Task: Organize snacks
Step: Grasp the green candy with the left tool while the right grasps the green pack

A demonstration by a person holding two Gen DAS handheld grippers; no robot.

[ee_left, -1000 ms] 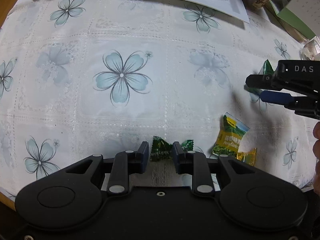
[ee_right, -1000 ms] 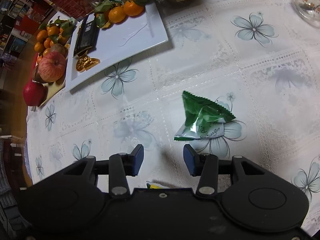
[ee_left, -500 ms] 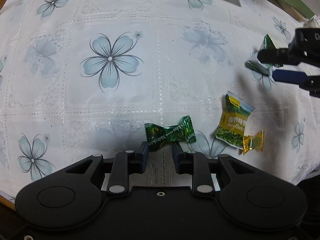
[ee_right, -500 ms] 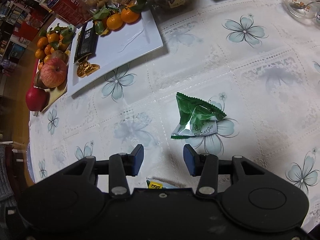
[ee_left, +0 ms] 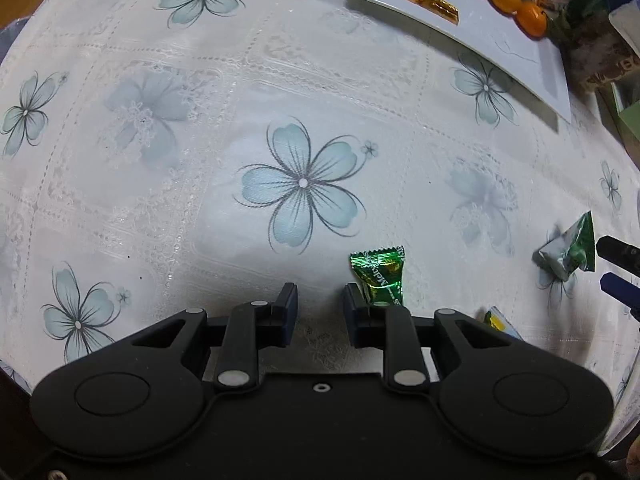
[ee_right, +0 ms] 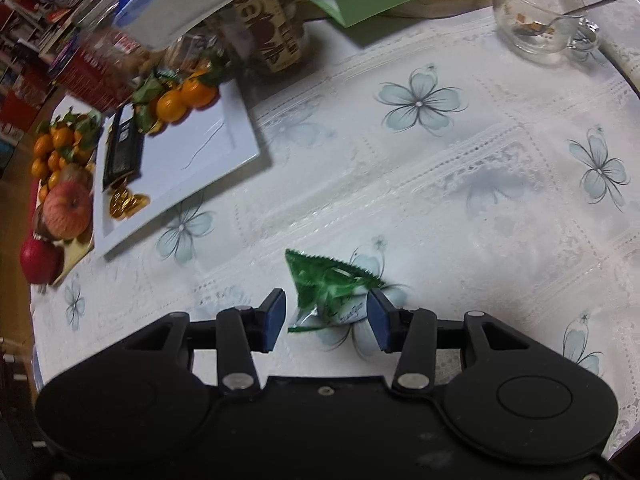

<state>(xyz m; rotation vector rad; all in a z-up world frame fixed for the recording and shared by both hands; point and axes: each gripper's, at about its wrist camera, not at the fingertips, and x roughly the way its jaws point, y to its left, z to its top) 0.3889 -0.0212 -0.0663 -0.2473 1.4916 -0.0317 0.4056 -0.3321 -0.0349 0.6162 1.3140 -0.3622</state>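
Partly hidden behind left tongs (ee_left: 320, 307), green candy (ee_left: 380, 276) and yellow packet (ee_left: 498, 322).

A home dining table: flowered lace tablecloth (ee_right: 460, 184), fruit tray (ee_right: 76, 256), used glass cup (ee_right: 536, 12), cluttered bookshelves (ee_right: 24, 64).

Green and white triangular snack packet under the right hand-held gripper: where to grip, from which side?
Grip the green and white triangular snack packet across its puffed middle, coming straight down from above. It lies flat on the flowered white tablecloth, already between the open fingers of the right hand-held gripper; its serrated edges are thin.
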